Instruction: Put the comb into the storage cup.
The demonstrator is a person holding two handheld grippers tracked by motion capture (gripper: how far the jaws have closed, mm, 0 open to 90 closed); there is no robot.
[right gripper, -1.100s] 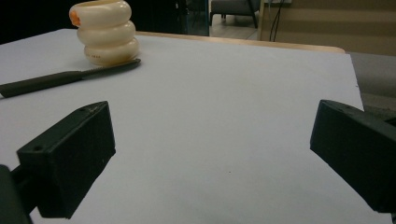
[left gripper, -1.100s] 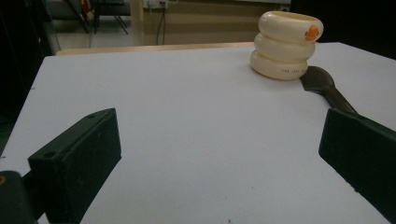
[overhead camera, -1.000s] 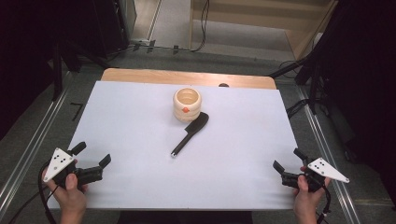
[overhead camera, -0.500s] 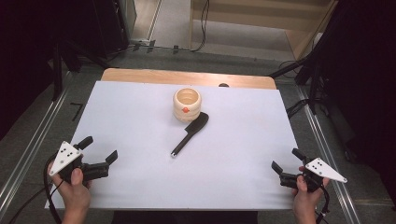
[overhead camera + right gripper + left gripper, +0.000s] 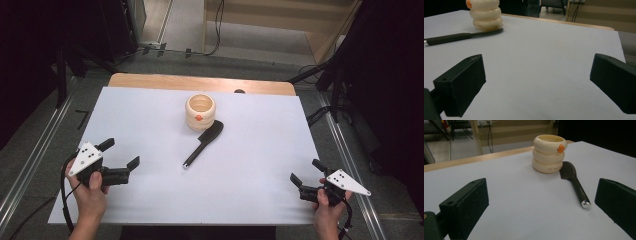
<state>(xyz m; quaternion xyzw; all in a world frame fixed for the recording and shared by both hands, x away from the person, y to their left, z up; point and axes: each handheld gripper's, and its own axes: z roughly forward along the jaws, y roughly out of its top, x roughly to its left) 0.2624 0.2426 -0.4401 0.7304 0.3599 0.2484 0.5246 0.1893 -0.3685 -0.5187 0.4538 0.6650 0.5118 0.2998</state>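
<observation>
A cream ringed cup (image 5: 200, 112) with an orange dot stands upright at the middle back of the white sheet (image 5: 150, 120). A black spatula (image 5: 203, 143) lies flat just in front of it, blade touching the cup's base, handle pointing toward me. My left gripper (image 5: 120, 153) hovers open at the front left, aimed at the cup (image 5: 549, 153) and spatula (image 5: 574, 182). At the front right my right gripper (image 5: 306, 171) is open over bare sheet, with the cup (image 5: 485, 15) and spatula (image 5: 461, 37) far off to its left.
A wooden table edge (image 5: 200, 82) runs along the back of the sheet. Metal rails (image 5: 30, 165) flank both sides. Dark stands and cables (image 5: 215, 30) sit on the floor behind the table.
My left gripper has moved forward and inward over the sheet toward the spatula. The right gripper has barely shifted. Cup and spatula have not moved.
</observation>
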